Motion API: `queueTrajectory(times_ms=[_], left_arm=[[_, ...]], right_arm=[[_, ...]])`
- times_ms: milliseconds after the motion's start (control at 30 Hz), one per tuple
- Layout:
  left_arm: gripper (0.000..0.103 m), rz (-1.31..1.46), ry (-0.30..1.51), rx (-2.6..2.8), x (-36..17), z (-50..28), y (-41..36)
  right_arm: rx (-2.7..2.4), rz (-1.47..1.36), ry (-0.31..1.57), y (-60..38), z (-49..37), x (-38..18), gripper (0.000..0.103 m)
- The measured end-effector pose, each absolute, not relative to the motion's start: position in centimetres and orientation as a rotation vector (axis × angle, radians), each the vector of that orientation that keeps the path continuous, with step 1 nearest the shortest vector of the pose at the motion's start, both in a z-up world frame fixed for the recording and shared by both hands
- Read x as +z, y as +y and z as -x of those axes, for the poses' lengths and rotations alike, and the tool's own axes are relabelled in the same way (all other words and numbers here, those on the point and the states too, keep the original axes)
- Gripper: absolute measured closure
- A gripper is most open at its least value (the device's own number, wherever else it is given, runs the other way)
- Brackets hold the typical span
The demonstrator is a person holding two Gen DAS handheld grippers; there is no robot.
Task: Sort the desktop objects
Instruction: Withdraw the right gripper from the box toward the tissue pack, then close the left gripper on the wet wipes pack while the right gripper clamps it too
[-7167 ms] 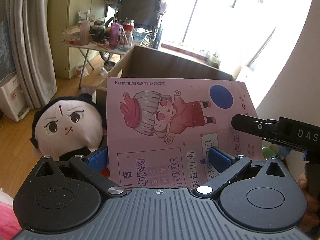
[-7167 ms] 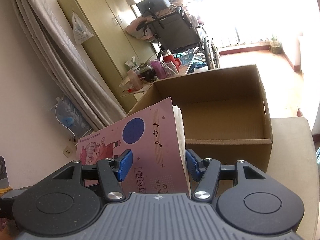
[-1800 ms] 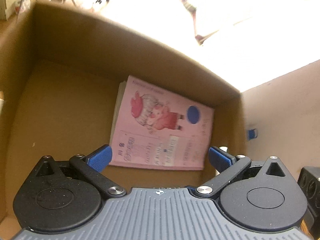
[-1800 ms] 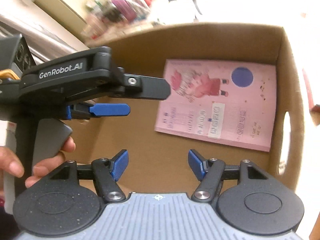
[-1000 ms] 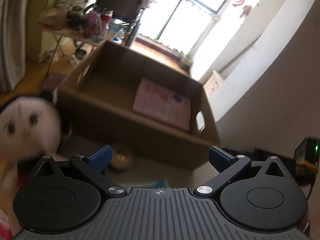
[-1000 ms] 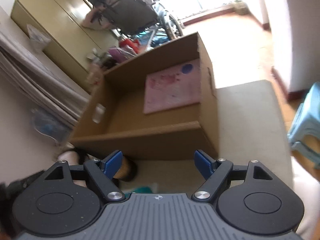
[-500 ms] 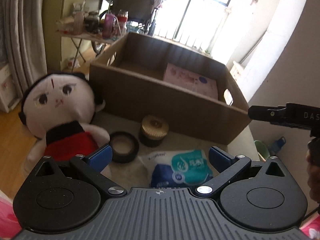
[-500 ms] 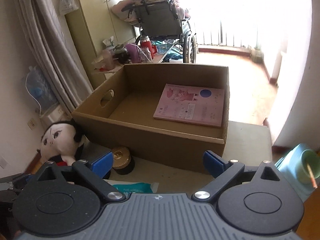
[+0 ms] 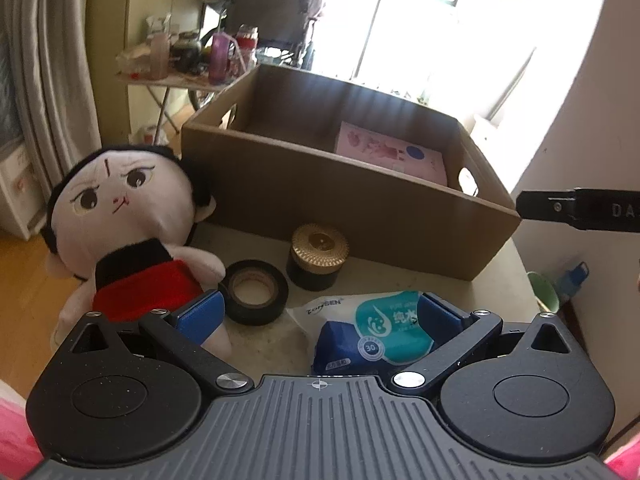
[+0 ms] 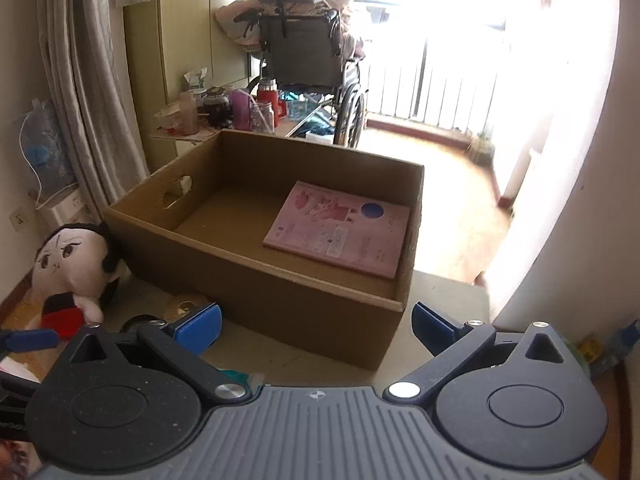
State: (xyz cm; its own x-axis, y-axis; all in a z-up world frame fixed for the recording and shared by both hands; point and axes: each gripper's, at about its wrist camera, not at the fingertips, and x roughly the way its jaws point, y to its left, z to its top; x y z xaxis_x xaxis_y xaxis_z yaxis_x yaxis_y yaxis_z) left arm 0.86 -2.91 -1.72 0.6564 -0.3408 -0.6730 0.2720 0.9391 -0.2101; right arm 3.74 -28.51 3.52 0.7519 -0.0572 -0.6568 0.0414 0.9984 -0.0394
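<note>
Wipes pack (image 9: 372, 332) lies just ahead of my left claw (image 9: 318, 314), between its wide-open pads, not gripped; long axis roughly across the jaws. Left is nearer. Right claw (image 10: 316, 326) also wide, jaws just been opening, nothing between. Pack: soft white/teal/blue, on desk's (image 9: 264, 336) near edge, before box (image 9: 360, 216).

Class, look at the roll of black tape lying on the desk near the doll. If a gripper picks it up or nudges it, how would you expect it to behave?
The black tape roll lies flat on its side, so a nudge would probably slide it, not roll it. Set on edge, its round rim could roll. It looks stiff and fairly light, and its open centre should give the left gripper a wall to pinch.
</note>
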Motion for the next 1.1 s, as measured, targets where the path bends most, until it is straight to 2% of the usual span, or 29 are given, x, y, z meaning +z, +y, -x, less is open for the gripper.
queueTrajectory(times_ms=[400,767,1100], left_arm=[[0.000,0.112,0.787,-0.372,-2.4,-1.3,-3.2],[0.000,0.049,0.854,-0.436,-4.4,-1.6,-4.8],[0.000,0.045,0.955,-0.500,-6.6,-1.9,-5.6]], right_arm=[[0.021,-0.079,0.721,-29.7,-4.2,2.9,0.000],[0.091,-0.280,0.846,-30.5,-5.9,-1.5,0.000],[0.134,-0.449,0.985,-31.1,-6.5,-5.3,0.012]])
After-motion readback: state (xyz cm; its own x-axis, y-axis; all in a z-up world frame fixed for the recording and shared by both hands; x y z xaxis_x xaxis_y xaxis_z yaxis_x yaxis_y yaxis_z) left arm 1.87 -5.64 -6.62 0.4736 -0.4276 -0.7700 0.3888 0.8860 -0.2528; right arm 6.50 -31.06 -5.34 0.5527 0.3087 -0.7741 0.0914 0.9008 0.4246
